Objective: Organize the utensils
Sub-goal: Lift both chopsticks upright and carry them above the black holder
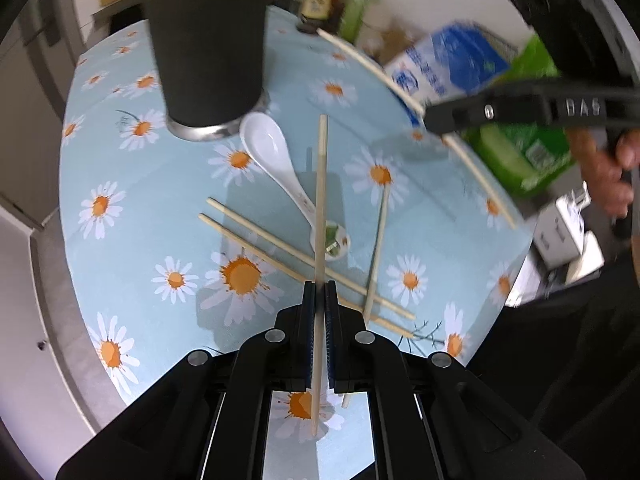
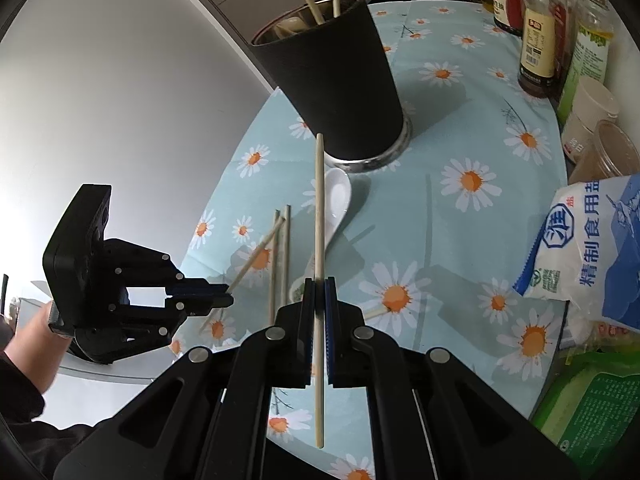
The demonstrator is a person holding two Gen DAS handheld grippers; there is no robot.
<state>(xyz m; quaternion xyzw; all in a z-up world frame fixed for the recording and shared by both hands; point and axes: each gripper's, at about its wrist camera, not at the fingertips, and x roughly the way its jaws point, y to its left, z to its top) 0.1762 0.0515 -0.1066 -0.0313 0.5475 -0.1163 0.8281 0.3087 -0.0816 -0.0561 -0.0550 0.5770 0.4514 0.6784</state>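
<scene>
In the left wrist view my left gripper [image 1: 319, 285] is shut on a pale wooden chopstick [image 1: 321, 184] lifted above the daisy tablecloth [image 1: 140, 208]. My right gripper [image 2: 319, 280] is shut on another chopstick [image 2: 319, 208], which points toward the black cup [image 2: 332, 80]. The cup holds two chopsticks [image 2: 308, 0] and stands at the far side. A white spoon [image 1: 272, 152] lies just in front of the cup [image 1: 208, 52]. Two chopsticks [image 1: 280, 248] lie side by side beneath my left gripper, and a third one [image 1: 378, 248] crosses them. Each gripper shows in the other's view: the left gripper [image 2: 228, 296] and the right gripper [image 1: 430, 118].
A blue-and-white salt bag [image 2: 592, 248] and a green package [image 2: 592, 408] sit at the table's right side. Sauce bottles [image 2: 536, 40] and lidded jars [image 2: 592, 116] line the back right. A white wall [image 2: 120, 100] lies past the left table edge. A hand [image 1: 608, 176] holds the right gripper.
</scene>
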